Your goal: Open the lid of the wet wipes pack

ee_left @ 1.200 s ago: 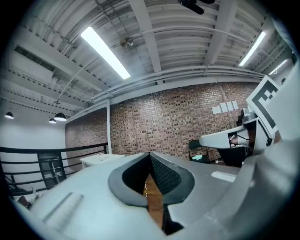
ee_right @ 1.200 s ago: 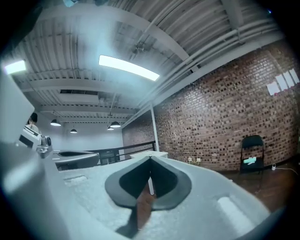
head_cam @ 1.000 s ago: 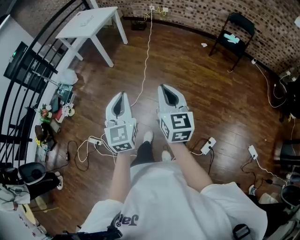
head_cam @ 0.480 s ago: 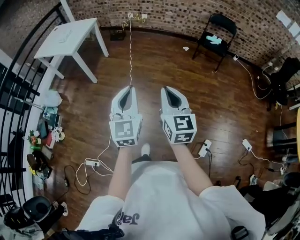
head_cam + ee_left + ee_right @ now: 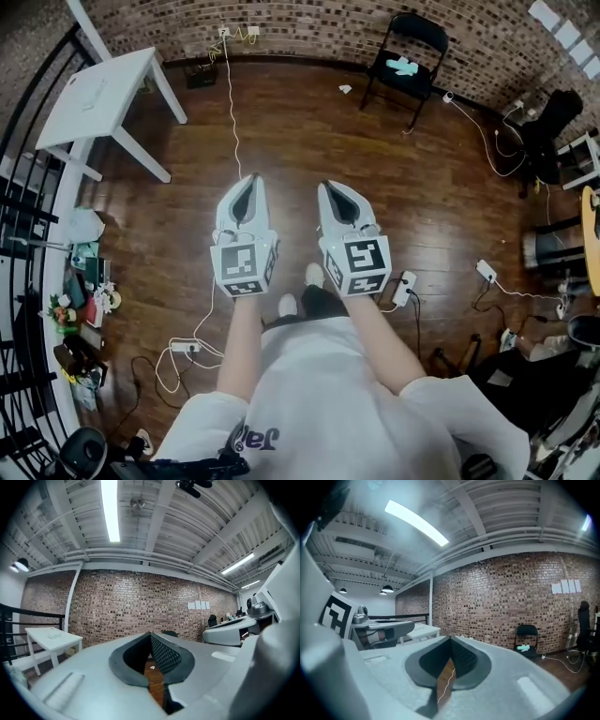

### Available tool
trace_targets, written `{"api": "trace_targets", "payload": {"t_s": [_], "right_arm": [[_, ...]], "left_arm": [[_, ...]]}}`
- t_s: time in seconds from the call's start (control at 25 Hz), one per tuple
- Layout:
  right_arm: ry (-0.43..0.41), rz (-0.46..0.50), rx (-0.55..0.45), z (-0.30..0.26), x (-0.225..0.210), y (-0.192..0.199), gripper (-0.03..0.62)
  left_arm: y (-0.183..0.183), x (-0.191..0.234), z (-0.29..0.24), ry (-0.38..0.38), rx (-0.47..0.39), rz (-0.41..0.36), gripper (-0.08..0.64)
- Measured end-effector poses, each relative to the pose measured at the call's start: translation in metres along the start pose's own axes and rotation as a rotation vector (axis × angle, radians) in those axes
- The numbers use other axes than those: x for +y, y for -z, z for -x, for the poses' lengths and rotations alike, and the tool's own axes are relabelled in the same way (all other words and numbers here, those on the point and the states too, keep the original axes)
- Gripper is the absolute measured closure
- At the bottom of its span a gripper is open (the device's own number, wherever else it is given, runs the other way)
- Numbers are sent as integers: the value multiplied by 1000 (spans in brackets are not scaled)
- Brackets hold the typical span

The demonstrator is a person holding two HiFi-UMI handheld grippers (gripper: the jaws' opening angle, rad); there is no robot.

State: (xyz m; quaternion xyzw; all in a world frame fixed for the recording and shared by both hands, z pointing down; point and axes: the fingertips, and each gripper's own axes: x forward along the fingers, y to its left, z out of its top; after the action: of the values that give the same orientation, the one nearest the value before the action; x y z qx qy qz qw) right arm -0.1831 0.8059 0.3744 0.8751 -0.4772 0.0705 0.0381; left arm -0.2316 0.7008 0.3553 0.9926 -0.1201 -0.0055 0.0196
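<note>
Left gripper (image 5: 249,181) closed, empty; table (image 5: 98,94) seemingly far.

Dark wood floor (image 5: 281,131), brick wall (image 5: 309,28) at far side. White table (image 5: 98,94) far left, black folding chair (image 5: 419,25) against wall, strip light (image 5: 108,508) overhead.

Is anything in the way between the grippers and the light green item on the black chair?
Nothing visible blocks it. Between the left gripper, the right gripper and the green item on the black chair lies wooden floor, with only a small white scrap. Whether it is the wipes pack is unclear.
</note>
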Motion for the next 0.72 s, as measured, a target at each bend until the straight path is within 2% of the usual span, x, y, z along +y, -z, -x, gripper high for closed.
{"api": "trace_targets", "payload": {"t_s": [0.16, 0.32, 0.48, 0.6, 0.72], "right_arm": [[-9, -24, -37, -31, -40, -7, 601], [-129, -15, -160, -76, -67, -39, 601], [-154, 23, -241, -115, -115, -72, 601], [-148, 16, -261, -135, -157, -83, 601], [-147, -7, -227, -150, -184, -73, 601]], "left_arm": [[2, -14, -48, 30, 0, -20, 545], [0, -11, -110, 13, 2, -54, 545], [-19, -23, -170, 2, -45, -98, 545], [-29, -36, -205, -24, -72, -124, 545], [-23, -42, -230, -38, -53, -133, 545]]}}
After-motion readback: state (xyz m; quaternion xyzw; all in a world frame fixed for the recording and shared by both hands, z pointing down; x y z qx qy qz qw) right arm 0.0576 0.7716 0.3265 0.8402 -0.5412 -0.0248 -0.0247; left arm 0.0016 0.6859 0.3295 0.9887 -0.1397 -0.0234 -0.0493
